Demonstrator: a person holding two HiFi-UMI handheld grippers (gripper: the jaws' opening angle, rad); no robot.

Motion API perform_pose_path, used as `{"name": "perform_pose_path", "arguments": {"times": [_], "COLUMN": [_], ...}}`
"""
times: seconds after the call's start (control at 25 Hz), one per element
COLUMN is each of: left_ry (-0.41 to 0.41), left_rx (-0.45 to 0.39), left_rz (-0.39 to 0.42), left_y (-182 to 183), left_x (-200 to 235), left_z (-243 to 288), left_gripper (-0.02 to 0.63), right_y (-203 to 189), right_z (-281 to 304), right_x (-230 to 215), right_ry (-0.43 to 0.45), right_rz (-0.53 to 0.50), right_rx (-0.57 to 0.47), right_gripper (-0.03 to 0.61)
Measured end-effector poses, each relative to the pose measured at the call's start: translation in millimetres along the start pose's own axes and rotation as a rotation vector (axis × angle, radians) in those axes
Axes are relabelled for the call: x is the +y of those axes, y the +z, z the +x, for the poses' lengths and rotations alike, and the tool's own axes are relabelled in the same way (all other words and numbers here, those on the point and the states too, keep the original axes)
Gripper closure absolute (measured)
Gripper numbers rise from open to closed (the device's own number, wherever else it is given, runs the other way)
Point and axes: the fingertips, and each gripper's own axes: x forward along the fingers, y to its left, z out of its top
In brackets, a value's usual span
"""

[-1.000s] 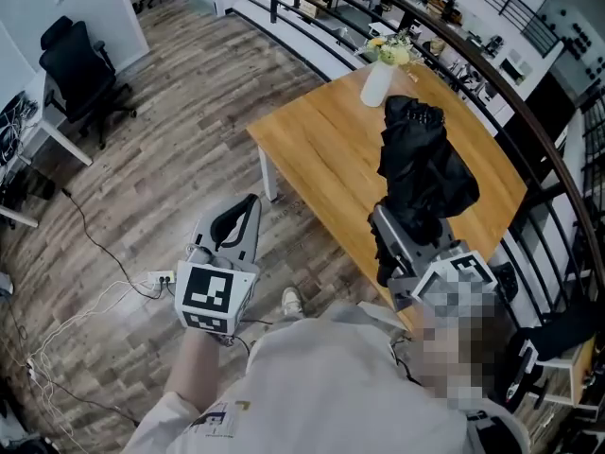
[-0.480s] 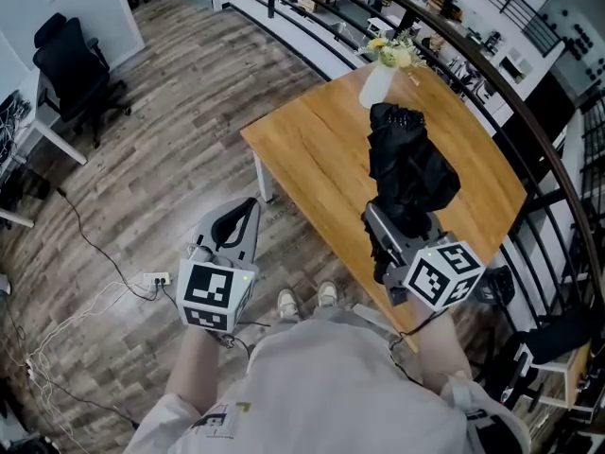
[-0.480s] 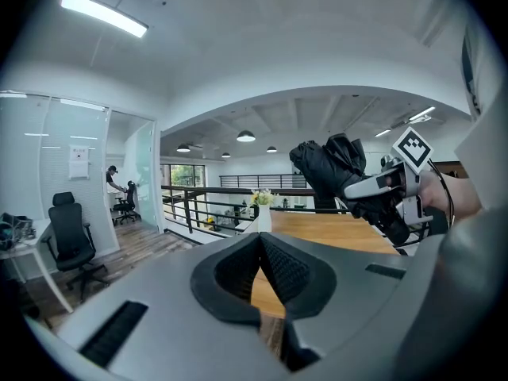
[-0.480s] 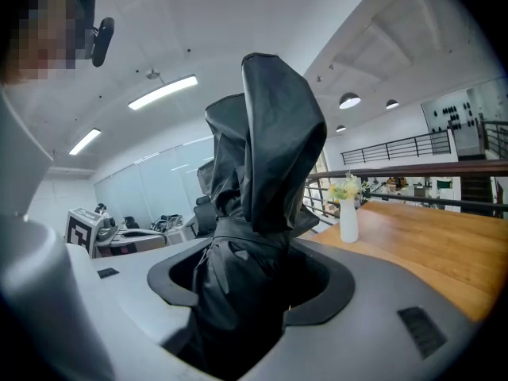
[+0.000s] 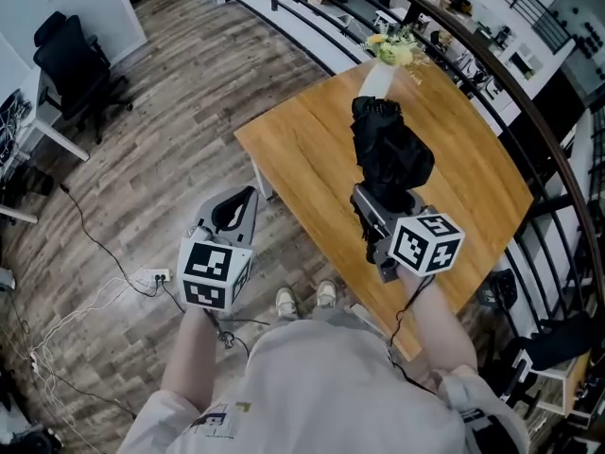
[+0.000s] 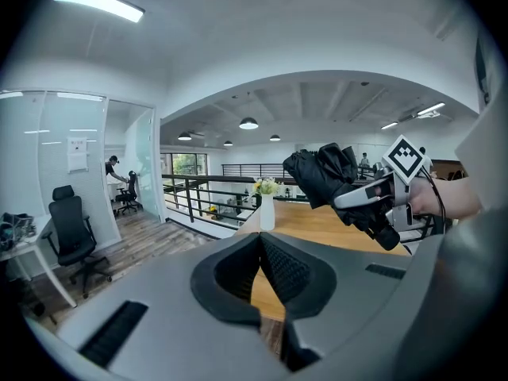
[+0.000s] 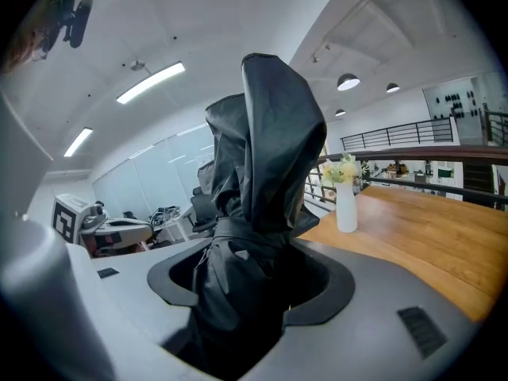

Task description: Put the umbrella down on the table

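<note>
A folded black umbrella (image 5: 386, 151) stands up out of my right gripper (image 5: 371, 206), which is shut on its lower end and held above the near half of the wooden table (image 5: 302, 149). In the right gripper view the umbrella (image 7: 266, 213) fills the space between the jaws, and the left gripper view shows the umbrella (image 6: 325, 173) from the side above the table (image 6: 317, 222). My left gripper (image 5: 234, 218) hangs over the floor left of the table, jaws together with nothing in them; its tips (image 6: 262, 264) meet in its own view.
A white vase (image 5: 376, 78) with yellow flowers stands at the table's far corner, also seen as the vase (image 7: 346, 205) in the right gripper view. A dark railing (image 5: 492, 83) curves behind the table. An office chair (image 5: 71, 64) and desk sit far left; cables (image 5: 104, 301) trail on the floor.
My right gripper with the umbrella has shifted left and farther over the table. The left gripper has barely moved.
</note>
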Motion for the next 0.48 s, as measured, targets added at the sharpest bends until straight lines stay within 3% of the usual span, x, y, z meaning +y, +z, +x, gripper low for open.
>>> {"name": "perform_pose_path", "arguments": {"times": [0.24, 0.48], "left_ry": [-0.002, -0.026], "left_rx": [0.036, 0.047], "left_rz": [0.077, -0.047], "left_y": [2, -17], "left_x": [-22, -15], "left_z": [37, 70], "left_gripper": [0.597, 0.597], "right_y": [-30, -78], "right_z": [37, 85], "right_x": [-41, -62], "right_ry": [-0.010, -0.014], "right_rz": [-0.024, -0.038], "right_rx": [0.062, 0.145], "right_gripper": [0.293, 0.293]}}
